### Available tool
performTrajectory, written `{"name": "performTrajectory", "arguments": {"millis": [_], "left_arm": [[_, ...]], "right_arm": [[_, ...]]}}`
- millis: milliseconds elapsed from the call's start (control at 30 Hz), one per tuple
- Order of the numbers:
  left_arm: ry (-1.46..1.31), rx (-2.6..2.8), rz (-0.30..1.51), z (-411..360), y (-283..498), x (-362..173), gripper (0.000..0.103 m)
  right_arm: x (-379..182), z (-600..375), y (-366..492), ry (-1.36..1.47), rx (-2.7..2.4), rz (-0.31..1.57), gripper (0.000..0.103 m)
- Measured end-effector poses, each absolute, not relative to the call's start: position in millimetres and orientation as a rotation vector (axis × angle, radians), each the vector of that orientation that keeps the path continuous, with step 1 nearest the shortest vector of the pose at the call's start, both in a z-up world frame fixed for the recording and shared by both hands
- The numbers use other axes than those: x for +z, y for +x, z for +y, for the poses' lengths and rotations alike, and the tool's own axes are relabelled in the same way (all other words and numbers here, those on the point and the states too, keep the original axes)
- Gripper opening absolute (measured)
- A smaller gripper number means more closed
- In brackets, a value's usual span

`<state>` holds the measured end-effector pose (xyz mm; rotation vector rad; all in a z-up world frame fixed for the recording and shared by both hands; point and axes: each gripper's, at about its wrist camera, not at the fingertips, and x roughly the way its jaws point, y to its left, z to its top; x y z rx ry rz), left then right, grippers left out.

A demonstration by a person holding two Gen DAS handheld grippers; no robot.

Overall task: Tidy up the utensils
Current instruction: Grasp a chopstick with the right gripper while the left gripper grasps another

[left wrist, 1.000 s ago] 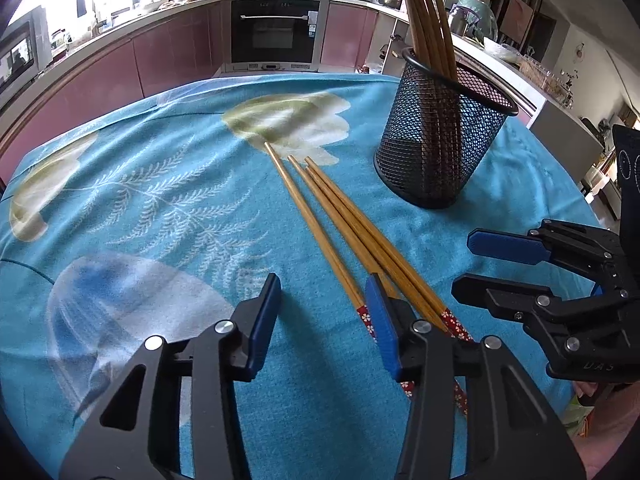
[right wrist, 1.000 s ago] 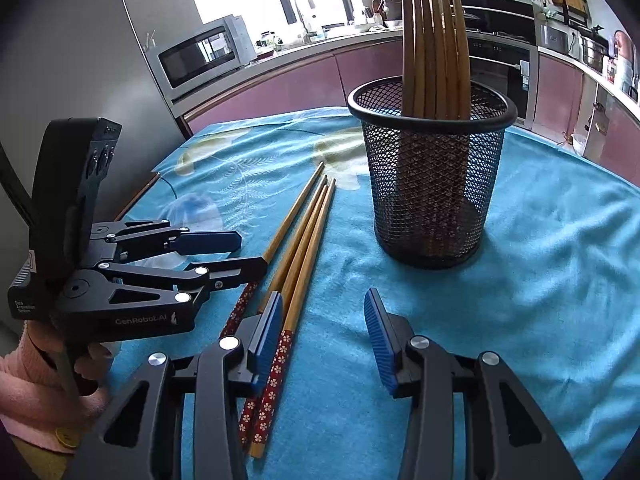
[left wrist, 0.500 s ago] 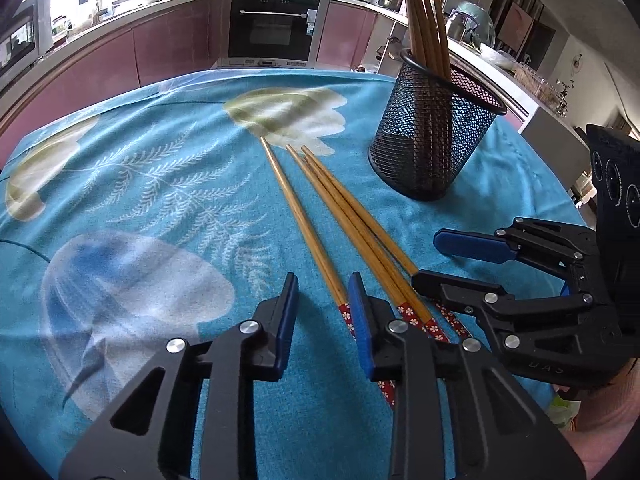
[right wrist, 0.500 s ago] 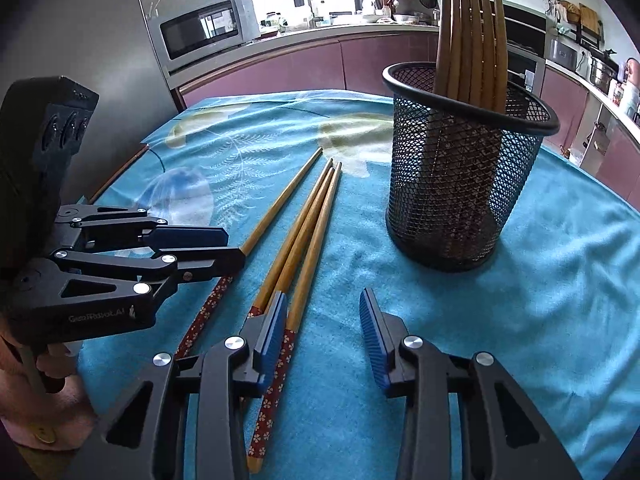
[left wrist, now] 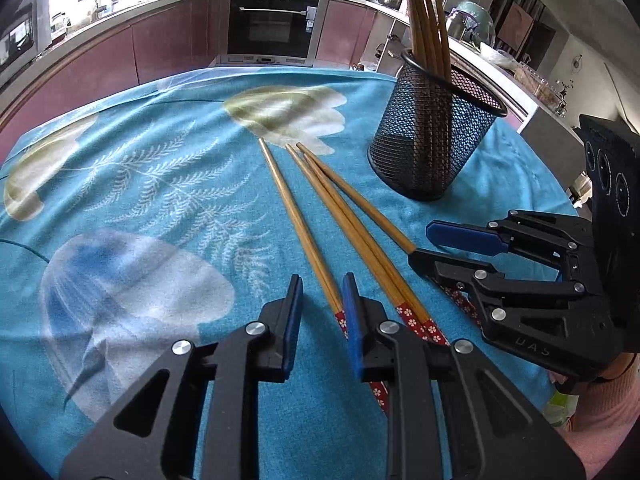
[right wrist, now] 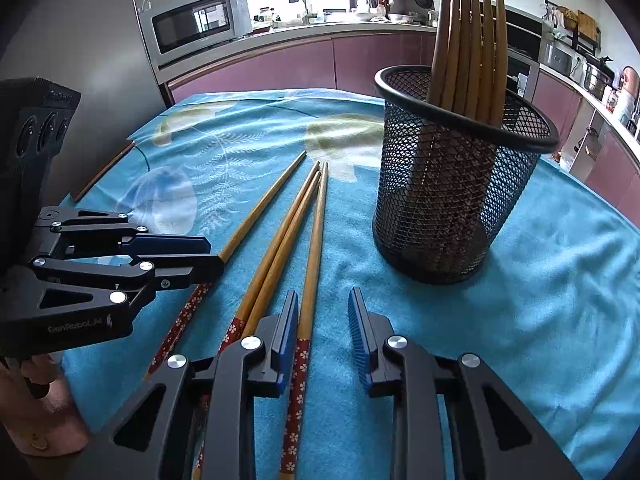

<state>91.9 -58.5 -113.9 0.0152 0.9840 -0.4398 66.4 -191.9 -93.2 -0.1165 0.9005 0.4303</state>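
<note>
Several wooden chopsticks (left wrist: 320,216) with red flowered ends lie side by side on the blue tablecloth; they also show in the right wrist view (right wrist: 280,236). A black mesh cup (left wrist: 432,144) stands upright behind them with several chopsticks in it, also in the right wrist view (right wrist: 452,200). My left gripper (left wrist: 320,296) is open and empty, just above the red end of the leftmost chopstick. My right gripper (right wrist: 324,312) is open and empty, low over the cloth just right of the rightmost chopstick; it also shows in the left wrist view (left wrist: 424,244).
The table carries a blue floral cloth (left wrist: 140,184). Pink kitchen cabinets and an oven (left wrist: 276,28) stand beyond the far edge. A microwave (right wrist: 196,24) sits on the counter at the left. The cloth's right edge drops off past the cup.
My left gripper's jaws have narrowed, then opened a little, over the leftmost chopstick's red end. My right gripper has moved forward, closer to the cup and chopsticks.
</note>
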Motion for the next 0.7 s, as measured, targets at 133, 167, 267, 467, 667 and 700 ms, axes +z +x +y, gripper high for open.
{"name": "performTrajectory", "arguments": {"millis": [133, 167, 267, 467, 667, 700], "left_arm": [[0.025, -0.427, 0.979, -59.5, 101.8, -113.3, 0.02], [0.031, -0.421, 0.978, -60.3, 104.1, -113.5, 0.02], [0.039, -0.414, 0.98, -62.5, 110.2, -114.8, 0.02], [0.041, -0.408, 0.985, -67.9, 122.9, -116.4, 0.02], [0.054, -0.406, 0.984, -74.3, 129.3, -117.6, 0.016], [0.052, -0.405, 0.984, -74.4, 129.7, -118.1, 0.015]], "right_arm": [[-94.1, -188.4, 70.7, -0.128, 0.433, 0.897, 0.024], [-94.1, -187.4, 71.6, -0.132, 0.433, 0.896, 0.024], [-93.7, -186.2, 75.0, -0.137, 0.433, 0.894, 0.024], [-93.5, -183.2, 81.8, -0.143, 0.43, 0.891, 0.022], [-93.9, -178.6, 88.5, -0.146, 0.432, 0.889, 0.016], [-93.9, -177.9, 89.0, -0.145, 0.432, 0.889, 0.014]]}}
